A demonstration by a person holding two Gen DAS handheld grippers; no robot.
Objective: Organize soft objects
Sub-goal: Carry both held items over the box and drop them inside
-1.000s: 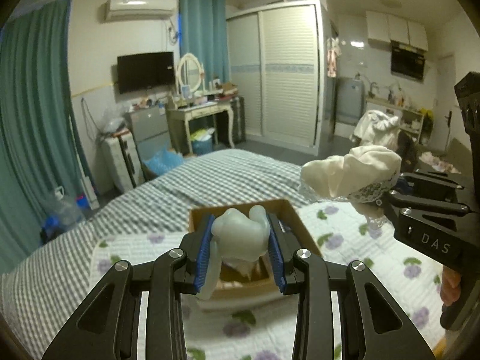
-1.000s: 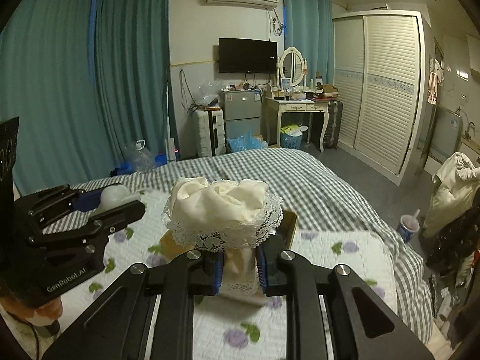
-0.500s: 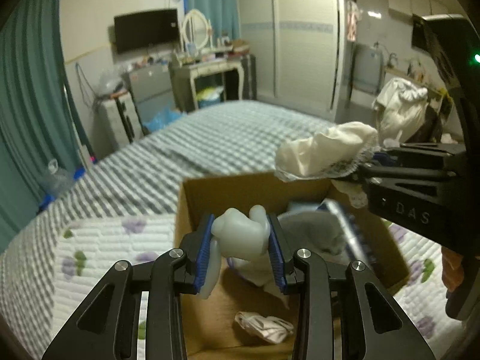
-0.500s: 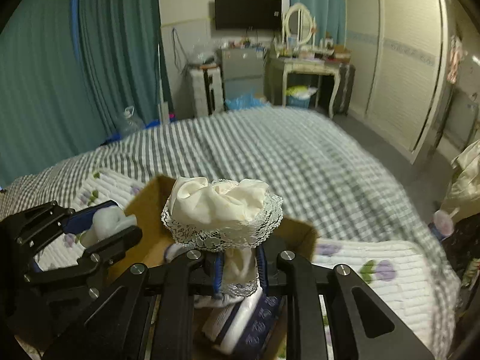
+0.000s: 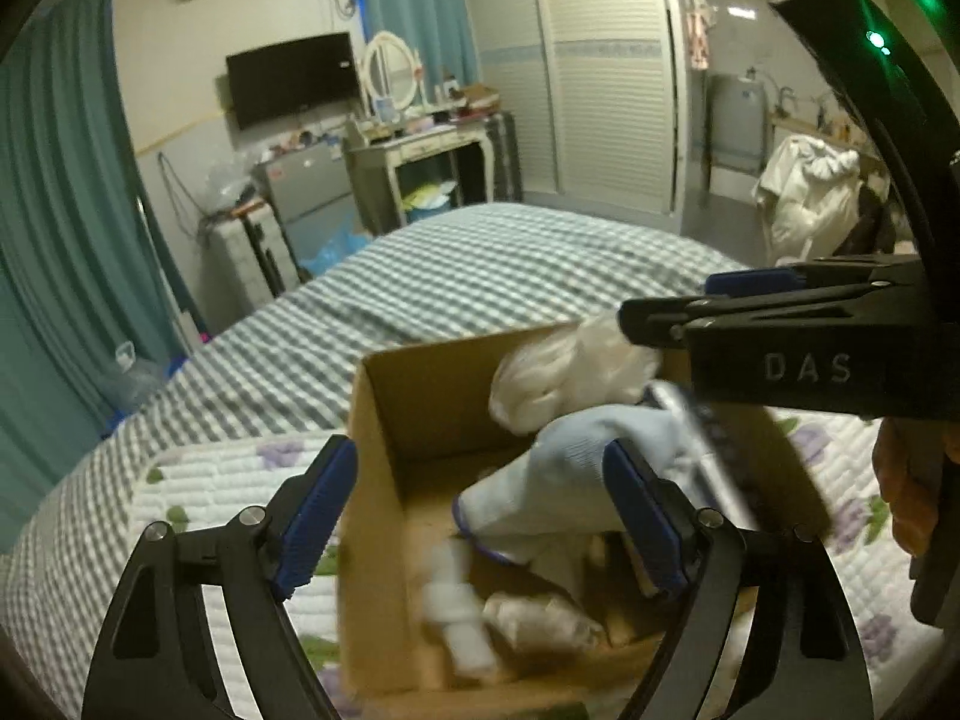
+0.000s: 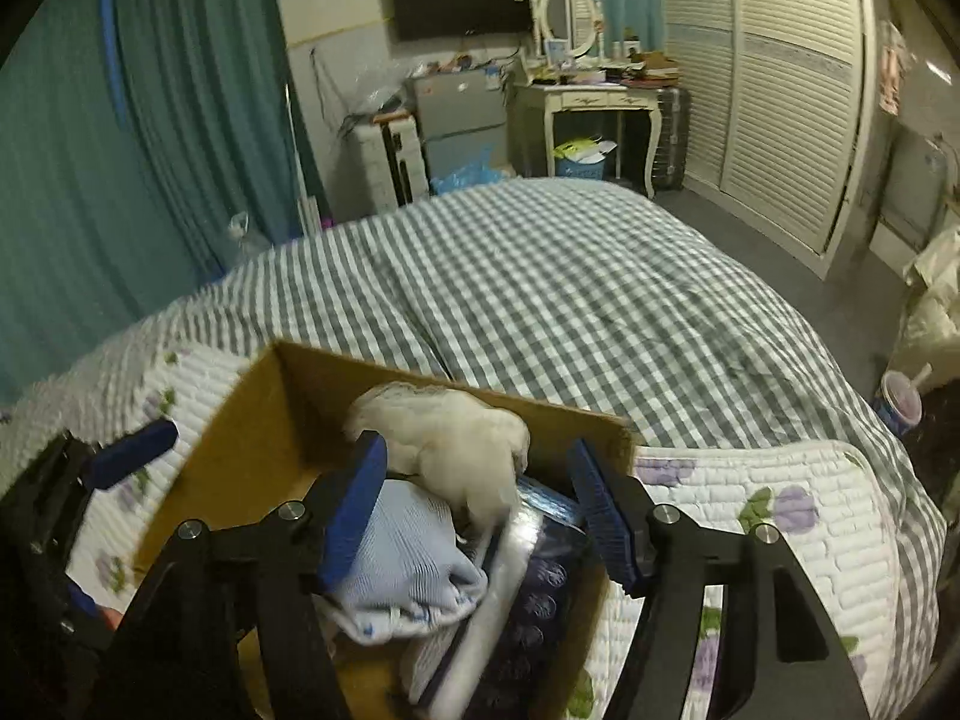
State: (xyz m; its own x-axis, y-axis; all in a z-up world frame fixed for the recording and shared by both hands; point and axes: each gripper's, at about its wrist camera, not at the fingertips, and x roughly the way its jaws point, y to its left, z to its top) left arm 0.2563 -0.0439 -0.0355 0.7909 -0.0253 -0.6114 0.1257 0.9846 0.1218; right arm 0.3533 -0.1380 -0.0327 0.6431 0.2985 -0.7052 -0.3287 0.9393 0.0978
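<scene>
Both my grippers, left (image 5: 480, 516) and right (image 6: 477, 504), have let go and gape wide; below their jaws, the cream lace-trimmed cloth (image 6: 444, 441) and small white soft lump (image 5: 450, 612) lie in the brown cardboard box (image 5: 384, 420)

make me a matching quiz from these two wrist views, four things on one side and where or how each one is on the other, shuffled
Things:
1. cream lace cloth
2. light blue sock
3. cardboard box
4. left tongs

Places or states:
A. open above the box, holding nothing
B. standing on the floral quilt on the bed
C. in the box at its far wall, on top of the pile
D. in the box, nearer the camera than the lace cloth

Pairs: 1-C, 2-D, 3-B, 4-A
</scene>
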